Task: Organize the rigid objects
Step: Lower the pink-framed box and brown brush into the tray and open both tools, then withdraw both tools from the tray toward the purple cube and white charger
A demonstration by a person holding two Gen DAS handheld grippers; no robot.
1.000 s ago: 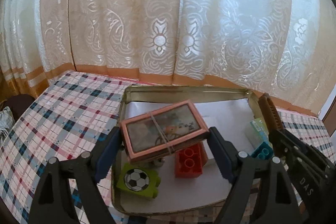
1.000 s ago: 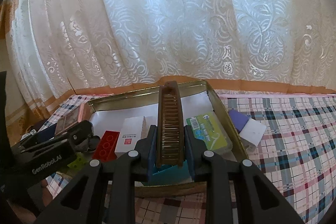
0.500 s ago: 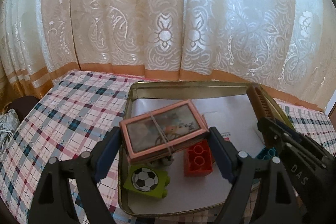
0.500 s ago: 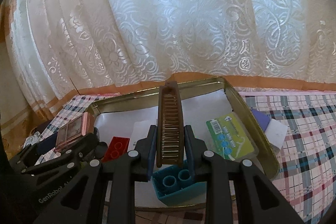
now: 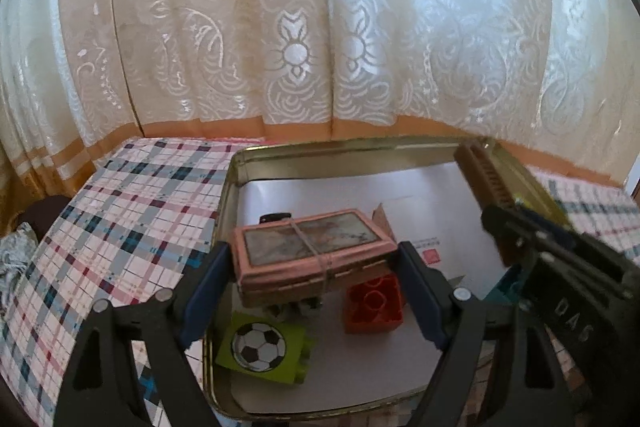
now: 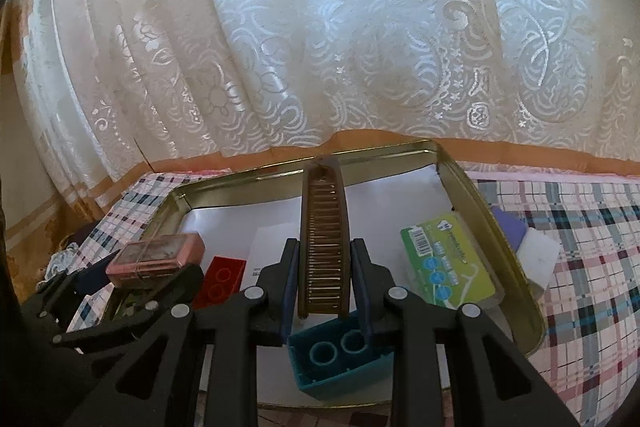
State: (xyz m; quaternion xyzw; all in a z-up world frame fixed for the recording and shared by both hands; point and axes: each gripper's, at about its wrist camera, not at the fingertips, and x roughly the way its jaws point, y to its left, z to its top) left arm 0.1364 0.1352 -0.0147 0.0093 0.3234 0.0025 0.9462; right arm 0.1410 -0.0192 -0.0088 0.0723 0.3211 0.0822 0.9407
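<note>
A gold metal tray (image 5: pixel 236 183) lined with white paper lies on a plaid cloth. My left gripper (image 5: pixel 314 281) is shut on a pink box (image 5: pixel 312 259) bound with a rubber band, held above the tray's near left part. My right gripper (image 6: pixel 325 281) is shut on a long brown comb-like bar (image 6: pixel 325 239) that points away over the tray (image 6: pixel 472 187). In the tray lie a green block with a football picture (image 5: pixel 260 345), a red brick (image 5: pixel 374 305), a teal brick (image 6: pixel 340 359), a green packet (image 6: pixel 448 259) and a white card.
A purple-and-white eraser-like block (image 6: pixel 528 247) lies on the plaid cloth (image 6: pixel 592 267) just outside the tray's right rim. A lace curtain (image 5: pixel 320 27) with an orange hem hangs close behind the tray. Dark items sit at the table's far left edge (image 5: pixel 16 255).
The left gripper's view has rolled slightly while it keeps the pink box. The right gripper has carried the brown bar further over the tray, to above the teal brick.
</note>
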